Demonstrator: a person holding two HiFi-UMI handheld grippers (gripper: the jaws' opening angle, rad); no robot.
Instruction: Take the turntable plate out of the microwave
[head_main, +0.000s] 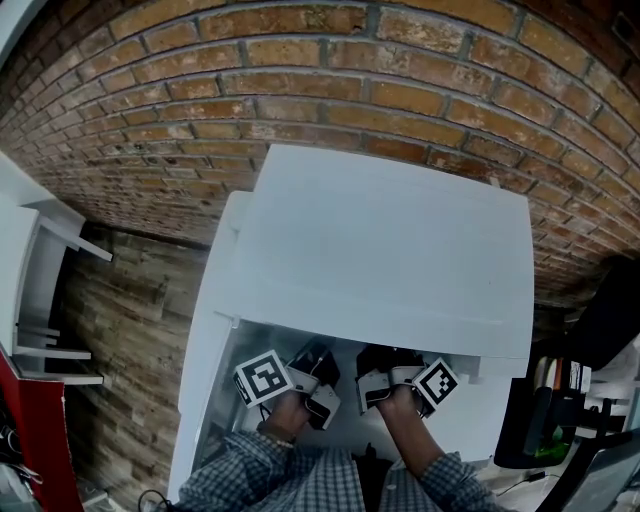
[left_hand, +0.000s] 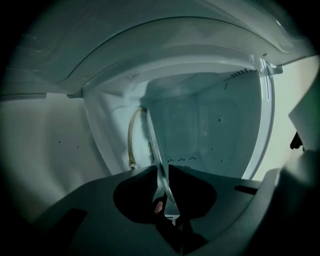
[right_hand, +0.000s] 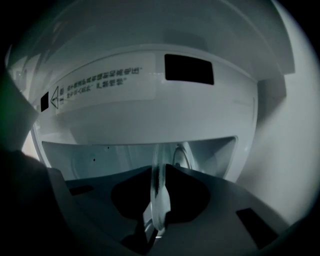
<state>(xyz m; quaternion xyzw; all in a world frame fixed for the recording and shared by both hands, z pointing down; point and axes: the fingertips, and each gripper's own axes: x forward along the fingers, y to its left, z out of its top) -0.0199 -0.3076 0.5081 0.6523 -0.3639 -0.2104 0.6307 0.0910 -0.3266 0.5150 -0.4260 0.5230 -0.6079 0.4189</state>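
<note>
Setting: We look steeply down on a white microwave (head_main: 380, 230) standing against a brick wall (head_main: 300, 70), its open front towards us.
Plate (left_hand: 153, 142): It is clear glass, seen edge-on in both gripper views. It sits at the mouth of the cavity (left_hand: 205, 125), with its near rim between the jaws of both tools and its far part reaching into the interior. We cannot tell whether it rests on the cavity floor. The head view does not show it.
Left hand-held gripper (head_main: 314, 372): It enters the opening at the near left, with its marker cube (head_main: 262, 378) just outside. In its own view the two dark jaws are closed on the plate's rim, the glass pinched in the narrow gap between them.
Right hand-held gripper (head_main: 384, 372): It enters just beside the left one, to its right, with its own marker cube (head_main: 436, 383) also outside. In its own view the jaws likewise clamp the plate's rim.
Ring (left_hand: 132, 140): We see a pale curved ring just left of the plate's far part, inside the cavity.
Cavity walls: They are pale, and the far wall is dotted with small dark specks (left_hand: 180, 160).
Label (right_hand: 95, 82): A printed warning strip runs across the microwave's front above the opening. Its text is too small for us to read.
Sleeves (head_main: 250, 480): Both are checked cloth, at the near edge behind each tool.
</note>
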